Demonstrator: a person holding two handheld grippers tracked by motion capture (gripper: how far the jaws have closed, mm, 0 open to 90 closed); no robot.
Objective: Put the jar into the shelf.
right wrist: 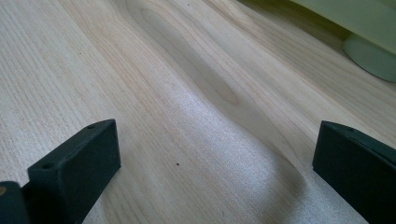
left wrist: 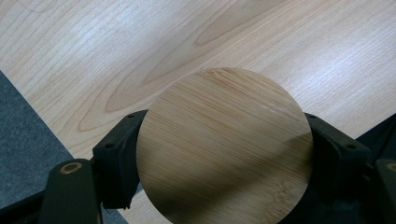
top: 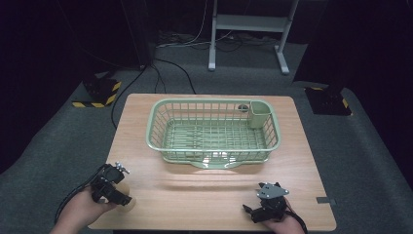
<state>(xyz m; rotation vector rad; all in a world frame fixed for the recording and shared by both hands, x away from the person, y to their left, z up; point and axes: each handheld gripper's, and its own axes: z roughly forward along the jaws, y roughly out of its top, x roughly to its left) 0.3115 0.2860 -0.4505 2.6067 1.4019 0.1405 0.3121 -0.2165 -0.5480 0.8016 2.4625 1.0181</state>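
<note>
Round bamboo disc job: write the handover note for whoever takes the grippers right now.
Left gripper: jaws closed on the edges of the round bamboo disc, low at the table's near left corner.
Right gripper: open, holding nothing, over bare wood at the near right.
Green dish rack: mid-table, no dishes visible in it.
Done: disc gripped.
Left: probably carry it to the rack.

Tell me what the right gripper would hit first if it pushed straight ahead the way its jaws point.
Probably bare table at first. The right gripper is open and holds nothing, and farther along that line sits the green basket, though depth is hard to judge.
</note>
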